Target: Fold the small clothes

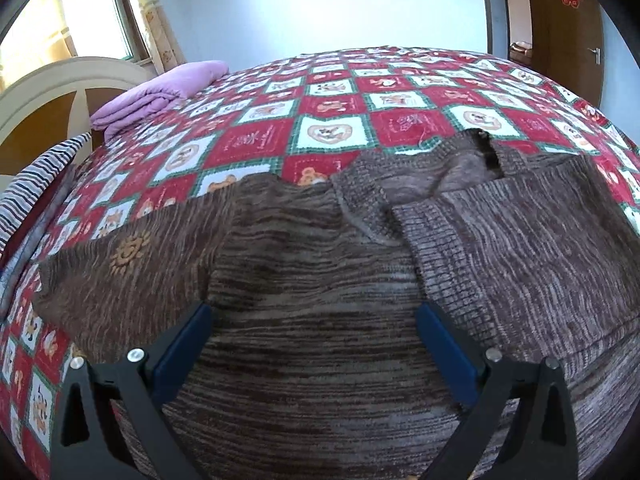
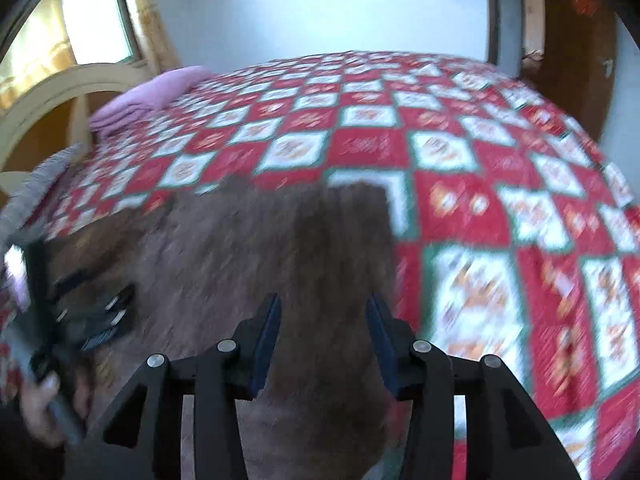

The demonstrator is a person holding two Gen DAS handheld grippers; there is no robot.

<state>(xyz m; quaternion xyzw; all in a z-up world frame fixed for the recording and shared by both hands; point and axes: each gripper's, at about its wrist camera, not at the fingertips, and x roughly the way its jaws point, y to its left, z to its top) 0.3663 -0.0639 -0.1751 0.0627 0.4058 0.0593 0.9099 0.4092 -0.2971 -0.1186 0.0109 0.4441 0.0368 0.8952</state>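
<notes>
A brown knit sweater (image 1: 304,280) lies spread on the bed, over a red and white checked quilt (image 1: 332,120), and everything else is best placed against it. Its right sleeve (image 1: 520,248) is already laid inward across the chest, just beside the neck opening (image 1: 486,152), while the left sleeve (image 1: 116,272), with a small sun motif, is flat and stretched outward, so by my reading one side is folded and the other not yet. The left claw (image 1: 316,344) hangs low over the sweater's body with its jaws wide and nothing between them, probably placed there to pin or take the cloth for the next fold. The right claw (image 2: 324,336) is over the sweater's right edge, jaws apart but narrower, with brown knit showing between and below them; the right wrist view is badly blurred, so whether the fingers touch the cloth cannot be told, and it does not look clamped on anything. In that view the left claw's body and the hand (image 2: 44,404) holding it appear over the sweater's far left. Beyond the sweater, towards the headboard, sits a folded purple blanket (image 1: 160,92), and at the sweater's left a striped cloth (image 1: 36,192) hangs off the bed edge.
</notes>
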